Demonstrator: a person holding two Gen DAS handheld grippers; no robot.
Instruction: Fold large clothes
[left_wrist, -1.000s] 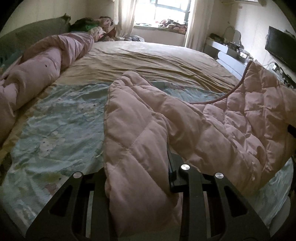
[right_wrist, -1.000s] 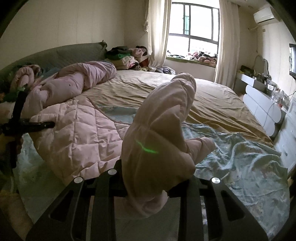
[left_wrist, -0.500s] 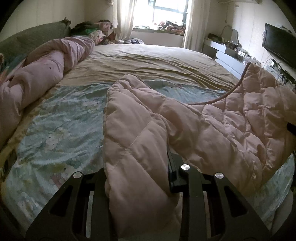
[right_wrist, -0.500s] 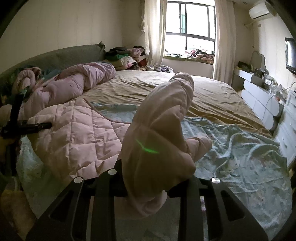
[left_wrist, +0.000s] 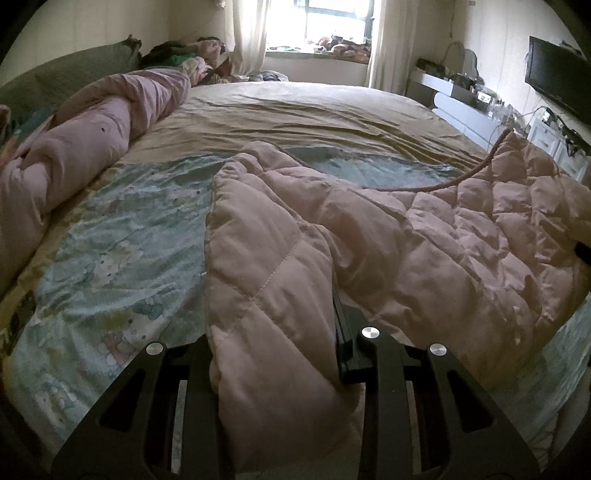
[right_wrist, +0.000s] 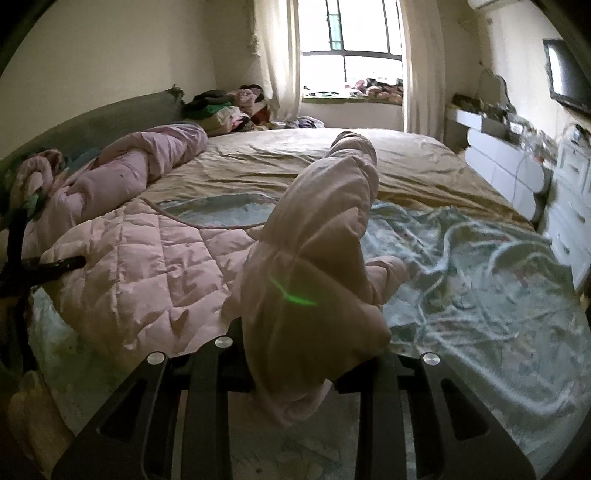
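A large pink quilted jacket (left_wrist: 443, 251) hangs between my two grippers above the bed. My left gripper (left_wrist: 277, 350) is shut on one edge of the jacket, whose padded cloth bulges up between the fingers. My right gripper (right_wrist: 295, 354) is shut on another bunched part of the jacket (right_wrist: 314, 258), which stands up in front of the camera. The quilted body (right_wrist: 147, 266) spreads to the left in the right wrist view, where the other gripper (right_wrist: 48, 266) shows as a dark bar. The fingertips are hidden by cloth.
The bed carries a light blue patterned sheet (left_wrist: 122, 251) near me and a tan sheet (left_wrist: 295, 114) farther off. A rolled pink duvet (left_wrist: 92, 136) lies along the left side. White drawers (right_wrist: 569, 206) and a wall television (left_wrist: 557, 77) stand at the right. Clothes pile up by the window (right_wrist: 229, 107).
Both grippers have moved a little toward the bed with the jacket held; the sheet looks nearer and the view tilts slightly. The grips have not changed.
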